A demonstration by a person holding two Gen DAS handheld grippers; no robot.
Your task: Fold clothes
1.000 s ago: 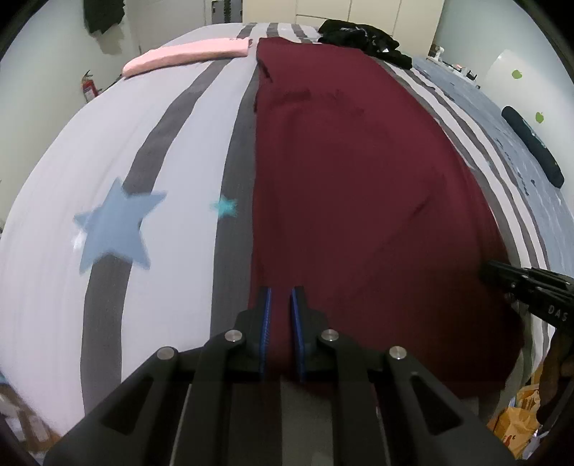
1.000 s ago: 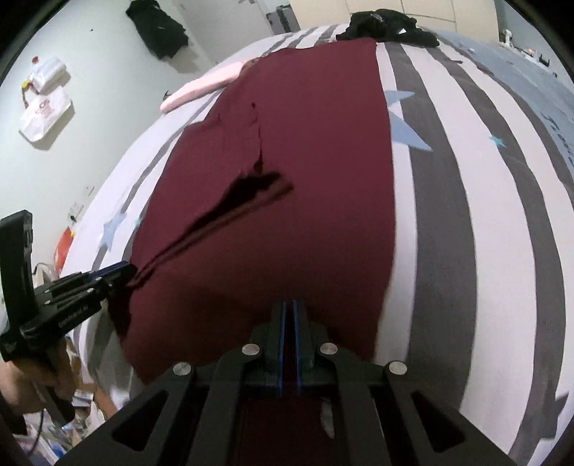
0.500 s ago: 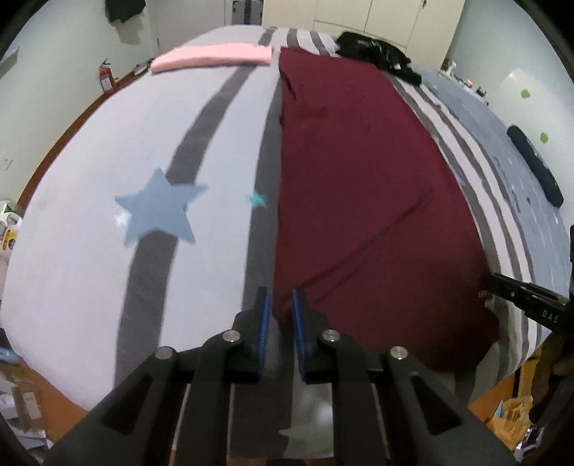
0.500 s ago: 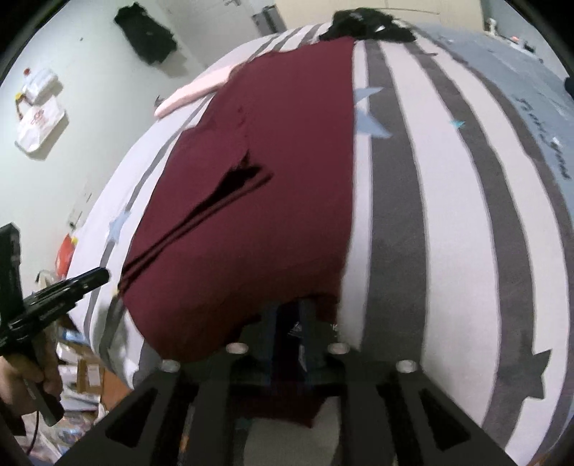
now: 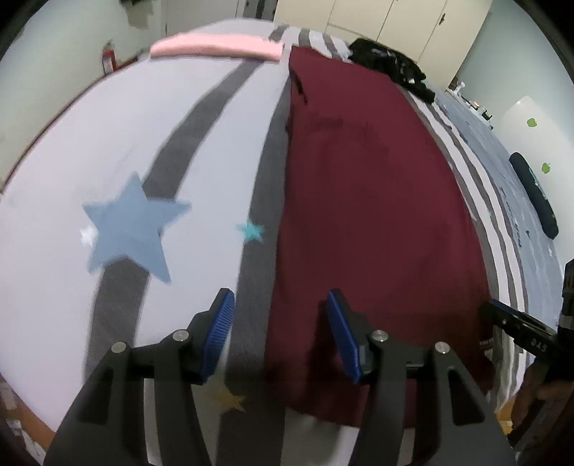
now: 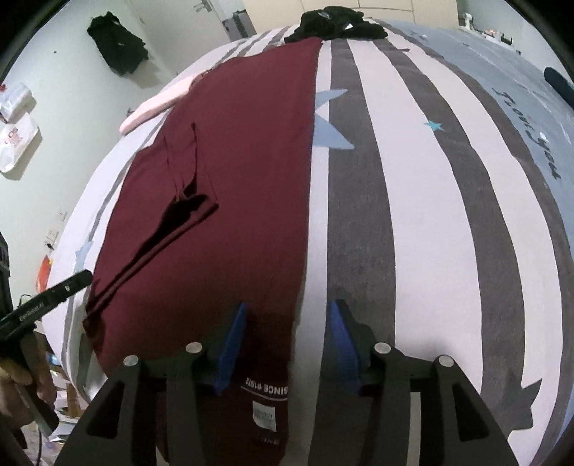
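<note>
Here, garment: a maroon garment [image 5: 376, 215] is lying lengthwise along the striped bedspread [image 5: 89, 161], its near end hanging over the bed's edge.
Left gripper: the left gripper [image 5: 280, 335] is hovering above the garment's near left edge with its blue pads [image 5: 219, 337] spread wide, gripping nothing.
Right gripper: the right gripper [image 6: 287, 353] is standing apart at the jaws too, straddling the garment's near right edge; a white label [image 6: 264, 415] and the print "SINCE #1972" are showing upside down on the cloth between its fingers.
Fold: a dark crease is running diagonally across the garment's left part in the right wrist view.
Beyond: a folded pink garment [image 5: 219, 48] is lying at the far end, just beside the maroon one; a black clothes pile [image 6: 333, 19] is sitting near the far end too.
Bedspread print: a large blue star [image 5: 129, 226] is showing left of the maroon garment.
</note>
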